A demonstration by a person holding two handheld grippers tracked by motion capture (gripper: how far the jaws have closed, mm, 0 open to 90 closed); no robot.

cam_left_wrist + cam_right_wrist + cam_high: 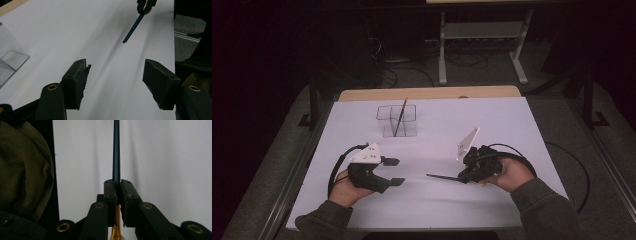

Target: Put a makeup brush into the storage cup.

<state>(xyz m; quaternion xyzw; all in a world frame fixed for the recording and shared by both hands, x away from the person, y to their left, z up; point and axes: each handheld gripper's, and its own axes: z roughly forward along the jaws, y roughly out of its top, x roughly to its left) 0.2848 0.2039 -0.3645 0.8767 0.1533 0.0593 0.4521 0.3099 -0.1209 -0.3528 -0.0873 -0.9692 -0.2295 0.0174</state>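
You had right gripper (117, 185) clamped on thin dark-blue pencil (443, 176), held above white table (512, 120). Left gripper (395, 171) jaws apart, empty. Advice: tip point-down, aim for clear plastic holder (398, 120) beside leaning orange pencil (401, 117).

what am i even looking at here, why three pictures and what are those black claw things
A person sits at a table covered with a white sheet and holds a hand-operated gripper in each hand. The high view looks down from above the person. The other two come from cameras riding on each gripper, looking along its jaws.

The left gripper is open and holds nothing. The right gripper is shut on a dark pencil, which has a golden end behind the jaws and points towards the left gripper in the high view.

Farther back stands a clear holder with another pencil leaning in it.
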